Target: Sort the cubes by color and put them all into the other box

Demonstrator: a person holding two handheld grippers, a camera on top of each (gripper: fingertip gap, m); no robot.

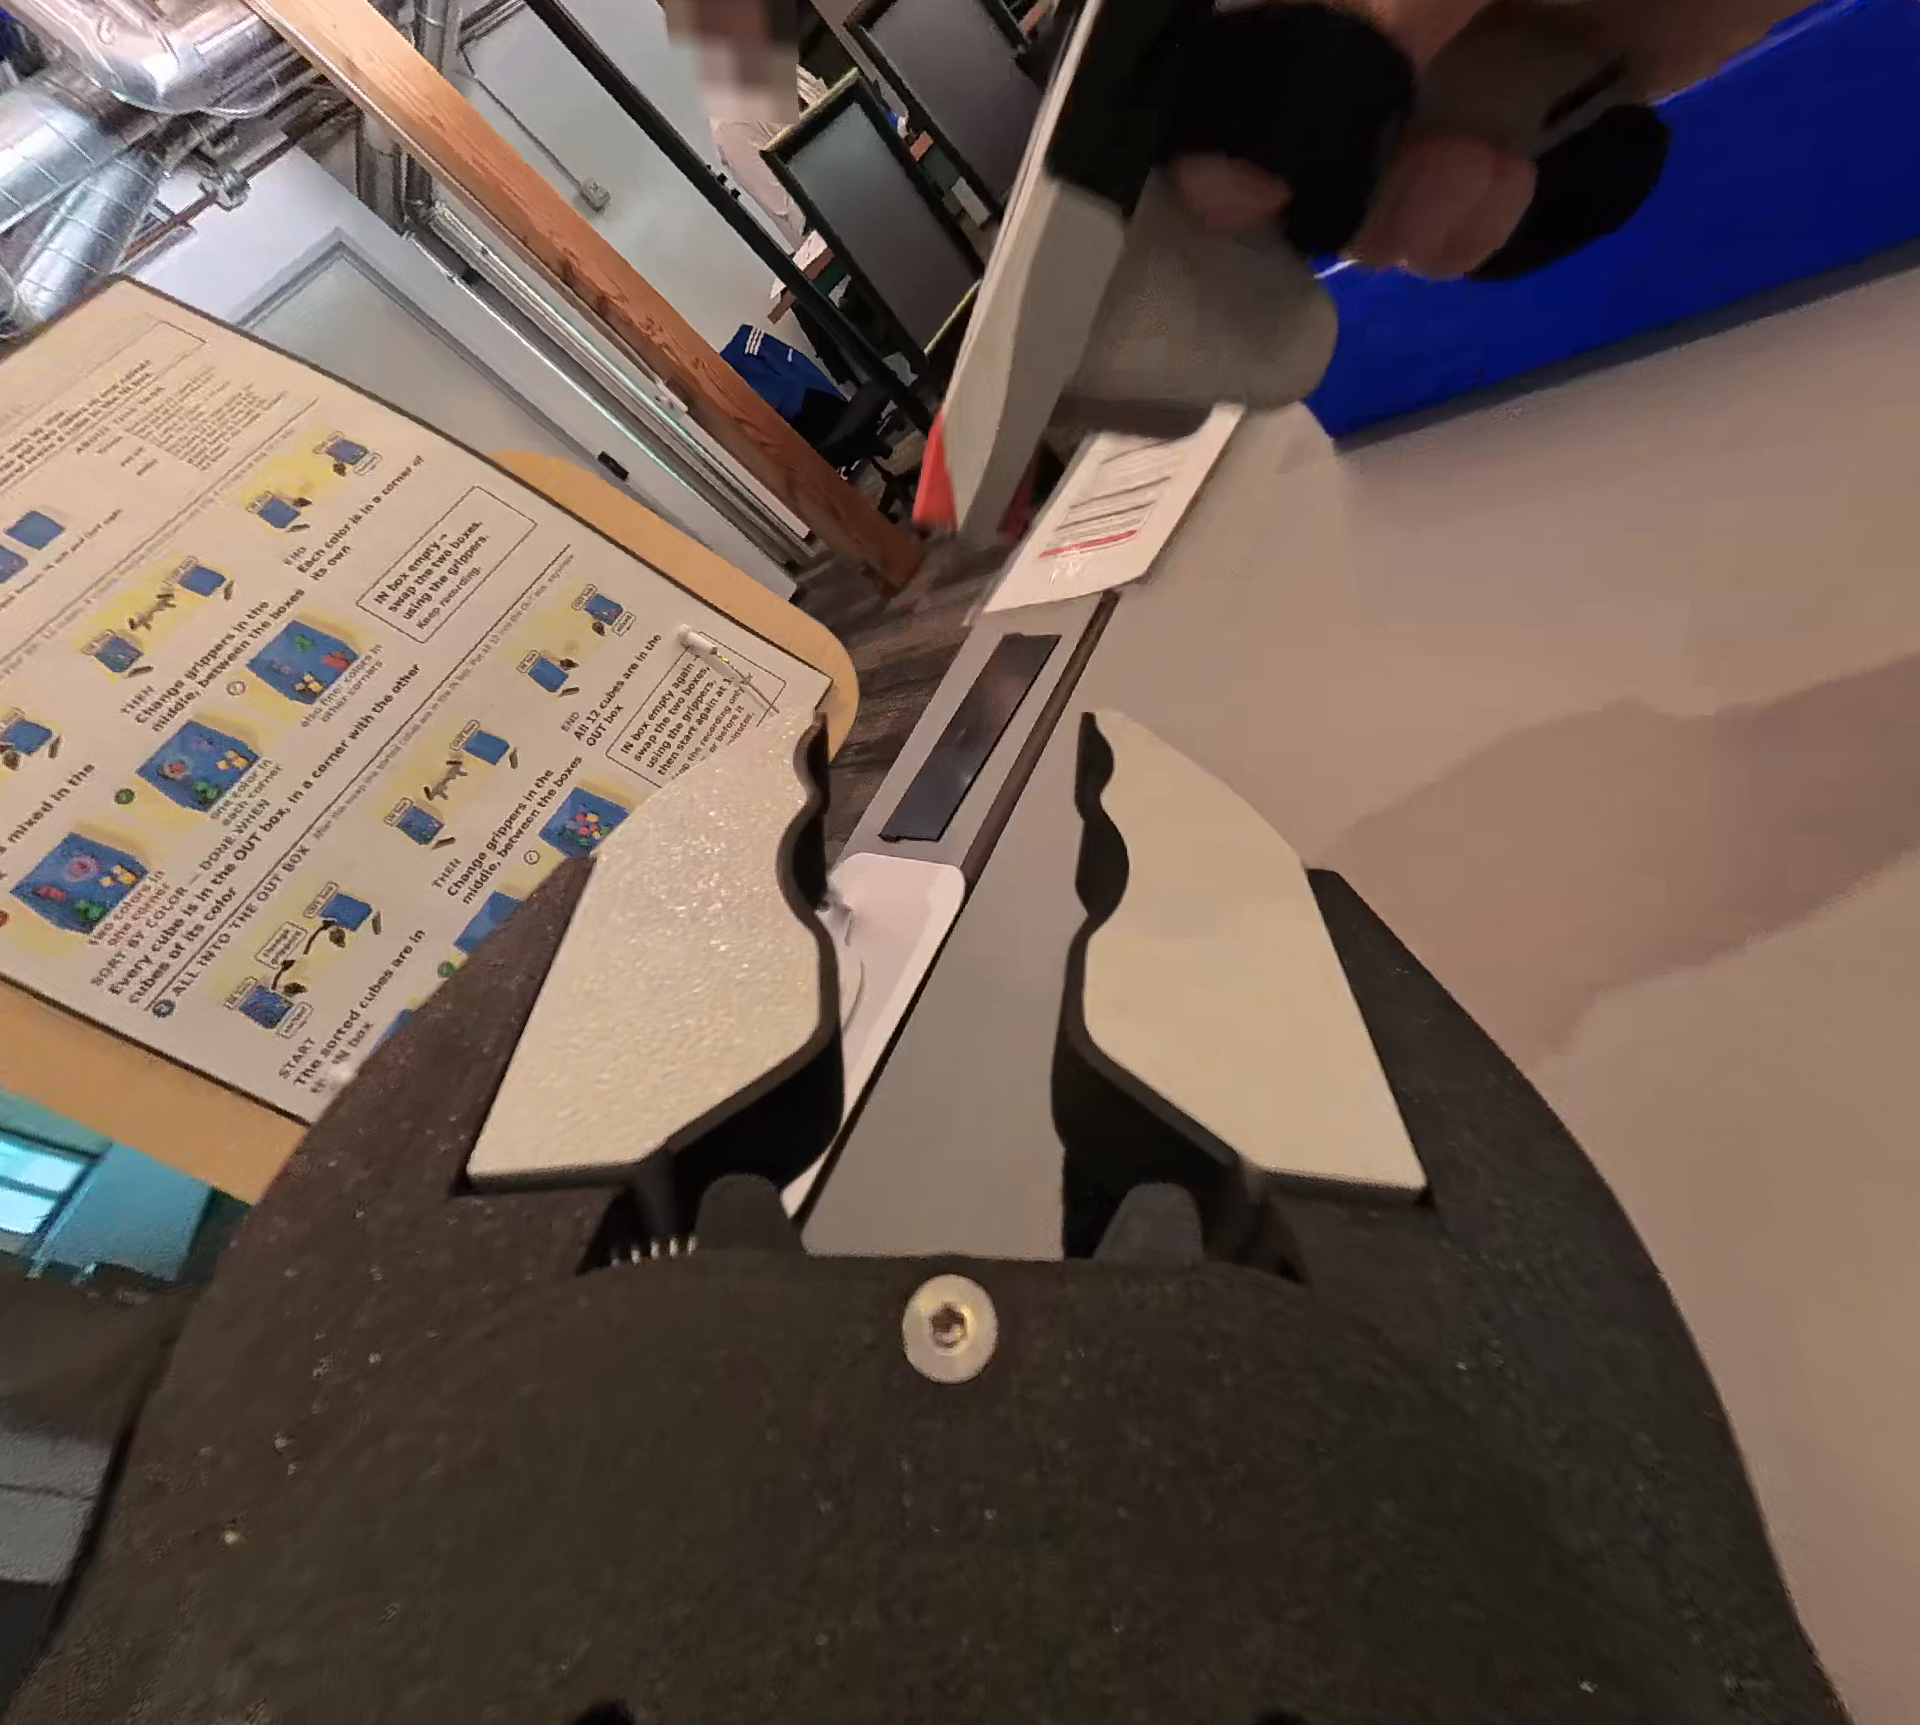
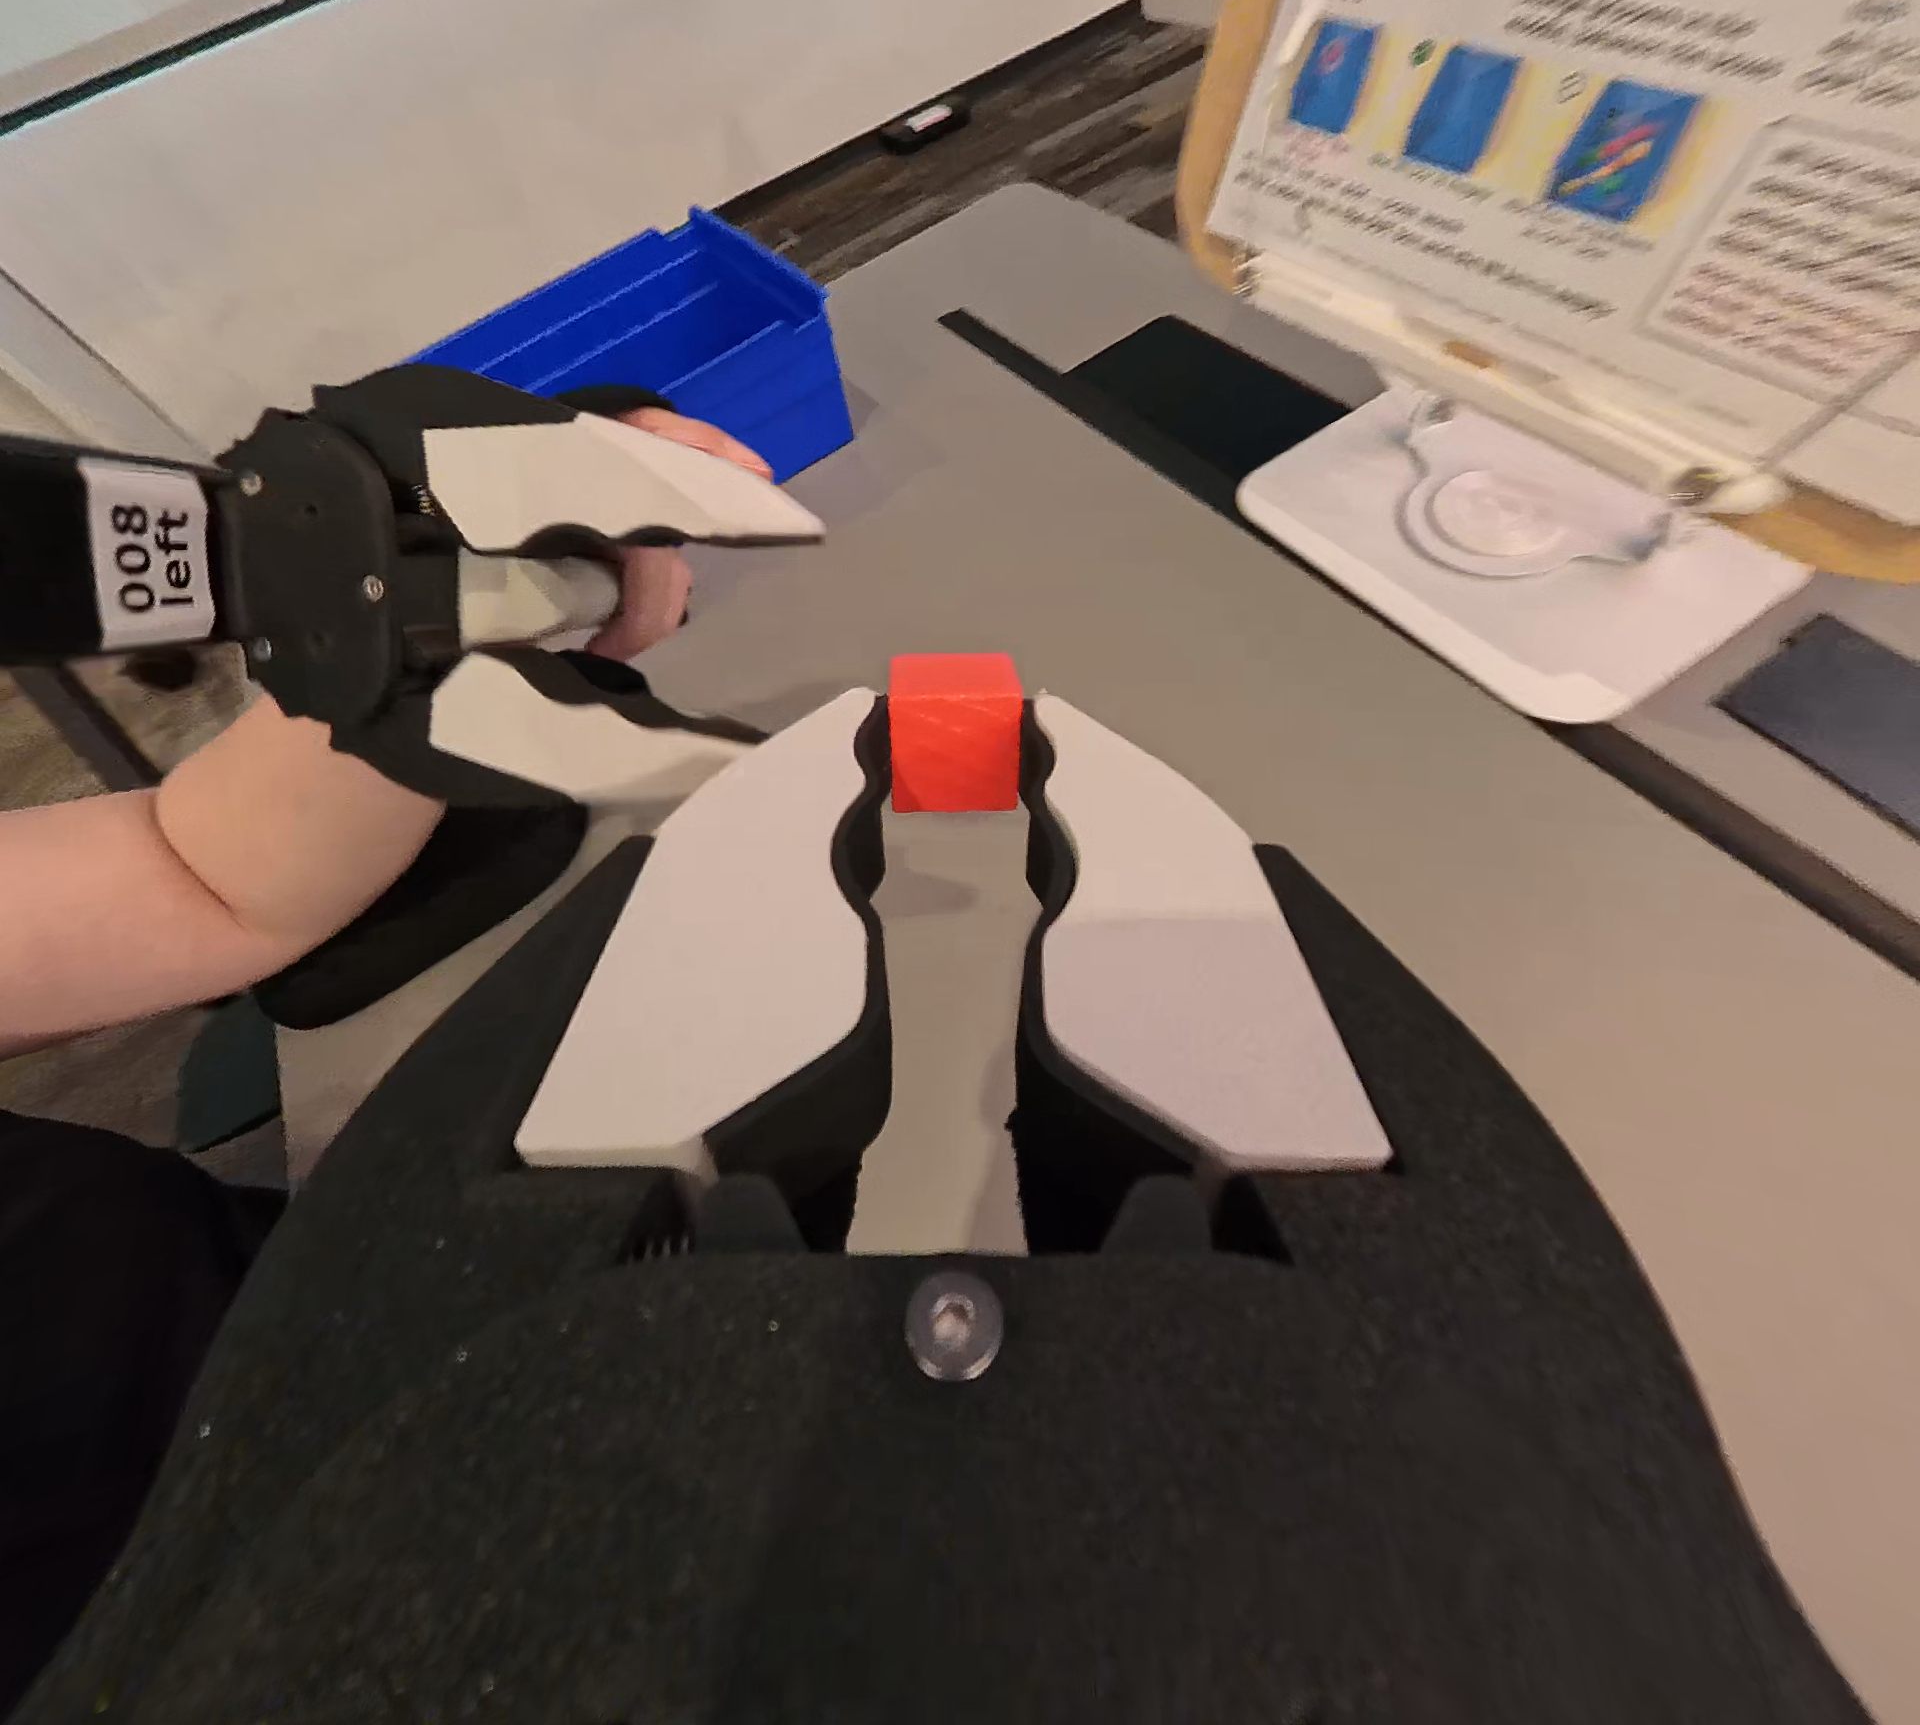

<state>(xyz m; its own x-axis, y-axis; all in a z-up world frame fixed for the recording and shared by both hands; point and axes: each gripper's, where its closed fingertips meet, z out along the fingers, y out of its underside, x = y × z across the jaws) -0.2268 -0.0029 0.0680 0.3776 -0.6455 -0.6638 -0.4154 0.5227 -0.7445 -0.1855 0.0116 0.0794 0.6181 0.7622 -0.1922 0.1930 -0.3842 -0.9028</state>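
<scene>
The right gripper [image 2: 954, 725] gripped a red cube [image 2: 953, 733] between its fingers above the grey desk [image 2: 1351, 844], likely carrying it to the blue box [image 2: 665, 335] far left; the left gripper [image 1: 951, 802] hung open, holding nothing

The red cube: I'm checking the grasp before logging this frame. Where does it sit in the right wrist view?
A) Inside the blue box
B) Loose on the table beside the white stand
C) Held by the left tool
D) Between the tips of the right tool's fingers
D: the red cube sits between the fingertips of the right tool, above the grey table; the left tool is open with nothing between its fingers.
</scene>
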